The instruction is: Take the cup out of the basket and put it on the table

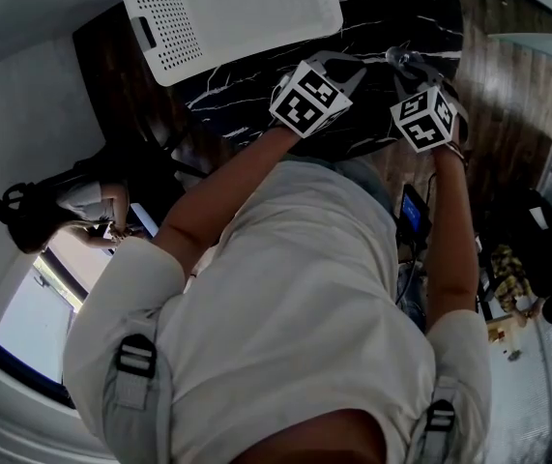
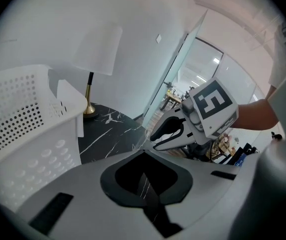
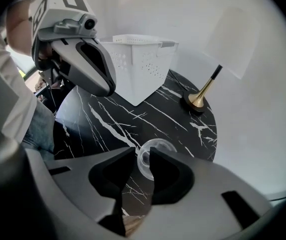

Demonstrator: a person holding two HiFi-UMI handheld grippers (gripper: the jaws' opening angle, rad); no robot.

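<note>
A small clear glass cup (image 3: 158,154) stands upright on the black marble table (image 3: 107,119), close to the near rim. My right gripper (image 3: 143,156) points steeply down over it. Its jaws are apart, with the cup's near wall in the gap and neither pad pressing on it. The white perforated basket (image 3: 143,66) sits farther back on the table. My left gripper (image 2: 144,154) hovers beside the basket (image 2: 17,114) with its jaws together and nothing in them. In the head view both grippers (image 1: 338,64) (image 1: 401,61) hang over the table's near edge, below the basket (image 1: 227,13).
A lamp with a brass foot and white shade (image 3: 203,96) stands at the table's far right. Wooden floor (image 1: 508,85) lies to the right of the round table. A person (image 1: 72,211) sits at the far left of the head view.
</note>
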